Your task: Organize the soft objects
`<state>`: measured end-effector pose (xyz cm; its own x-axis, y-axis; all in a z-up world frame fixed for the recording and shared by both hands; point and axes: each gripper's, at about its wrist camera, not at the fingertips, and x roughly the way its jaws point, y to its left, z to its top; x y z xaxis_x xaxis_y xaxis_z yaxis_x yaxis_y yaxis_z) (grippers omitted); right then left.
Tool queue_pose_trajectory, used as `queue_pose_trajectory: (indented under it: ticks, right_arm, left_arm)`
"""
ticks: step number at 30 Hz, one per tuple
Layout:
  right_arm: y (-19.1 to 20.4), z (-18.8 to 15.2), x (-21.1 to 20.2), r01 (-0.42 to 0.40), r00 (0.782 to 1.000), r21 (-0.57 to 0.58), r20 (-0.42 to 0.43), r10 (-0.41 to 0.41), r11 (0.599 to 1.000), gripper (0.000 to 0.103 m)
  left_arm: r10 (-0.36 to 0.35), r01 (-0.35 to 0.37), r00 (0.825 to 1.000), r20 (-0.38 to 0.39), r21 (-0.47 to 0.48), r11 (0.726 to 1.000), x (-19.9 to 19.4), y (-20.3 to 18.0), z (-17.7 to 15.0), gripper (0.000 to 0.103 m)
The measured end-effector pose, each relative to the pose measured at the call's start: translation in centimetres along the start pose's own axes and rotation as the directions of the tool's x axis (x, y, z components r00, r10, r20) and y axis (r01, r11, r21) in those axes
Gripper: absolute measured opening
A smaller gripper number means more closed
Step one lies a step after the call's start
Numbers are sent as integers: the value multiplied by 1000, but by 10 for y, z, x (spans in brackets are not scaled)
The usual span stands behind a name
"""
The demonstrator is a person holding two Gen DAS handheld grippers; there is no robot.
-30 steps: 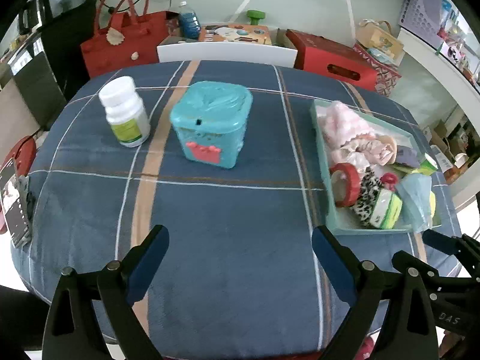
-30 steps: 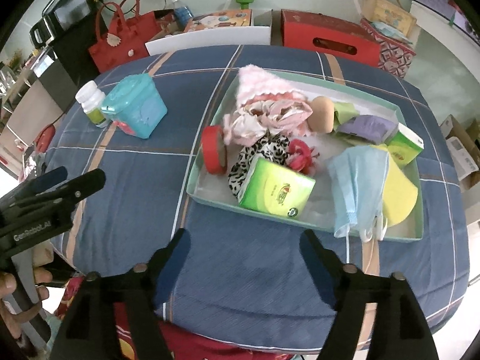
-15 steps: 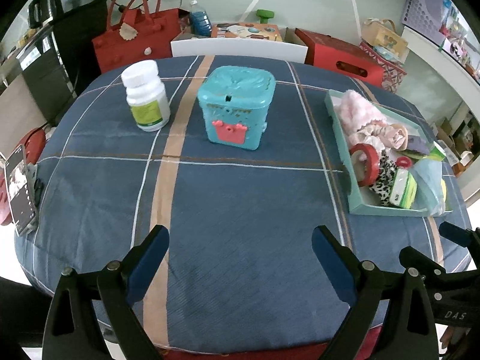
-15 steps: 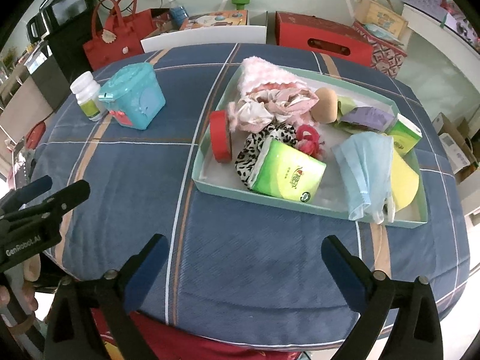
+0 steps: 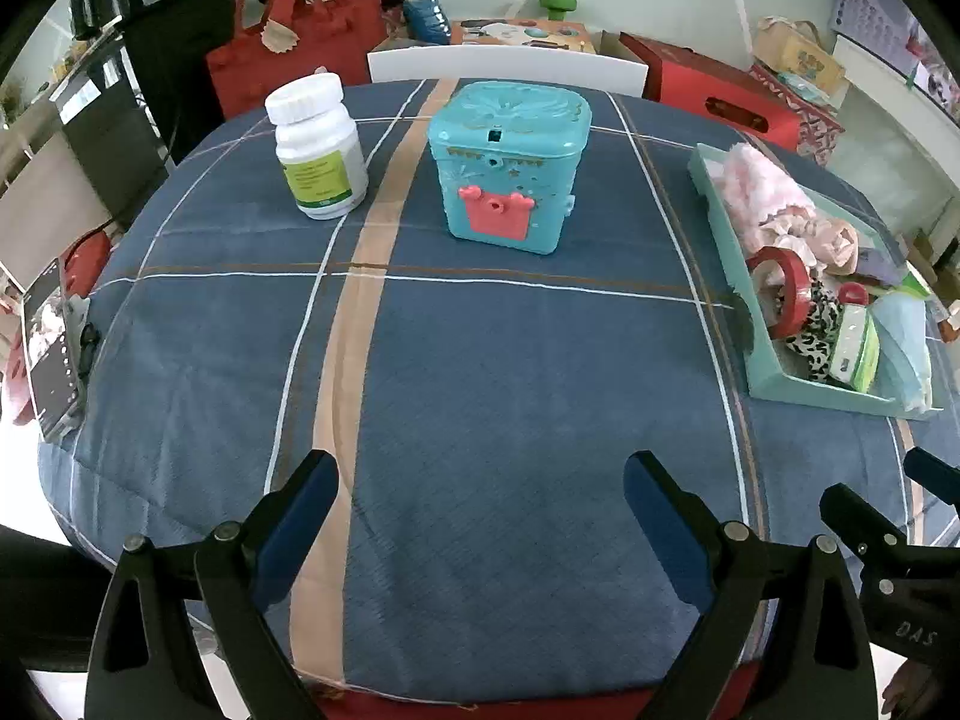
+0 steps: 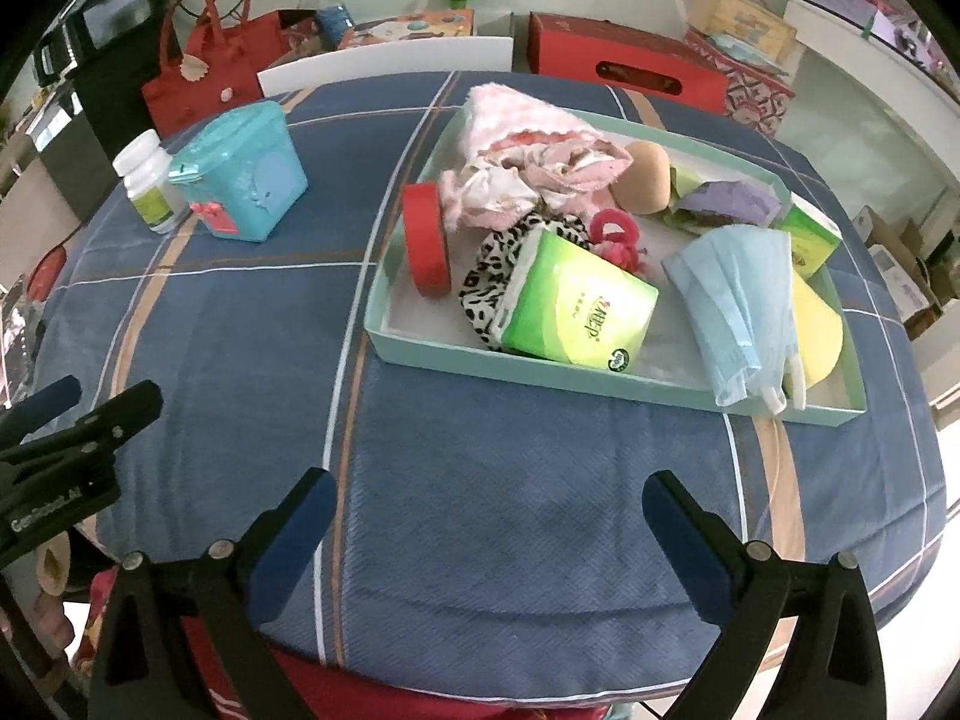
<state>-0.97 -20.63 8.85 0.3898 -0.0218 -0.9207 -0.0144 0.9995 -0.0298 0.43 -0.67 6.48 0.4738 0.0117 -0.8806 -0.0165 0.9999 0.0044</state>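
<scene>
The right gripper (image 6: 483,510) holds its jaws wide and empty above the blue cloth of the desk (image 6: 510,510), wider than a second ago. The teal tray (image 6: 540,363) lies just beyond, holding a green tissue pack (image 6: 576,315), blue face mask (image 6: 735,294), pink fluffy cloth (image 6: 528,138) and red tape roll (image 6: 426,240). The left gripper (image 5: 480,492) is likewise spread and empty; the teal box (image 5: 510,165) and white bottle (image 5: 318,147) stand well beyond.

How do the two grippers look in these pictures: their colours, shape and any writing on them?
Both are alike: the left gripper and the right gripper each have two black angular fingers joined by silver bolts, tipped with dark blue pads. White lettering marks the black bodies: "GenRobot.AI" on the left, seen from the right wrist, and "DAS" on the right, seen from the left wrist.
</scene>
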Motion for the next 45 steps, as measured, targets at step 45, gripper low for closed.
queue_pose_trajectory:
  ticks: [45]
  right_arm:
    - [-12,4,2,22,1000,30,-2,-21,999,103]
  left_arm:
    - [110,-110,994,15,28,994,-3,-1,-1,96]
